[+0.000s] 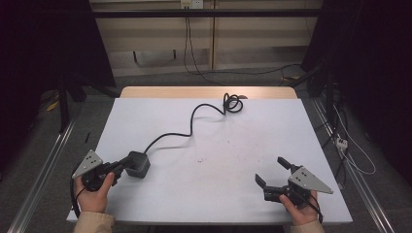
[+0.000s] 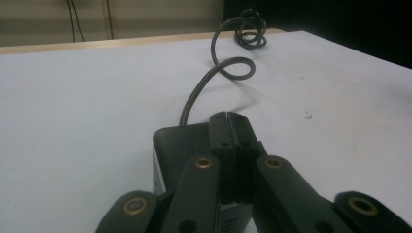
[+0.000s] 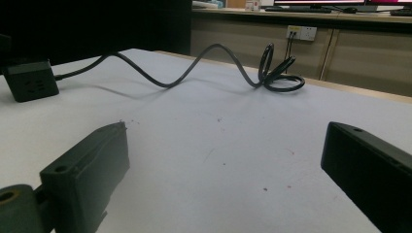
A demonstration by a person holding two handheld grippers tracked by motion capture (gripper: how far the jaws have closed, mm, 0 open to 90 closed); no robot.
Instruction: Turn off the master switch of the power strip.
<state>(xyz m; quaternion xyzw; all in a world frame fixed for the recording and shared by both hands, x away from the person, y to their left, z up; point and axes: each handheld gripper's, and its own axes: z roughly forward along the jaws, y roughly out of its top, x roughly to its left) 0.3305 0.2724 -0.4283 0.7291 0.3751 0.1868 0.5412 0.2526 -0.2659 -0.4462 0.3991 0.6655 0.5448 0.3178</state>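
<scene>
left side first: the left gripper sits at the lower left of the high view, and its jaws are pressed fully together, tips resting against the black power cube. in the left gripper view the two jaws meet flat with nothing showing between them, lying over the cube's top edge, so it reads as clenched on itself and touching the cube rather than clamping it; whether it pinches an edge i cannot tell.

the cube stands on the white table, lower left of centre in the high view. its socket face shows in the right gripper view, at the far left edge. the cube itself is squat, no real long axis; its direction comes from the cord, which leaves the back face and runs up and to the right across the table, snaking to a loose coil at the top centre near the far edge.

over to the right: the right gripper waits at the lower right of the high view, jaws spread wide, nothing between them, well apart from cube and cord.

progress, as i judge it: early. the left tool has made contact with the cube; the cord lies sprawled, and the right tool has taken nothing up.
</scene>
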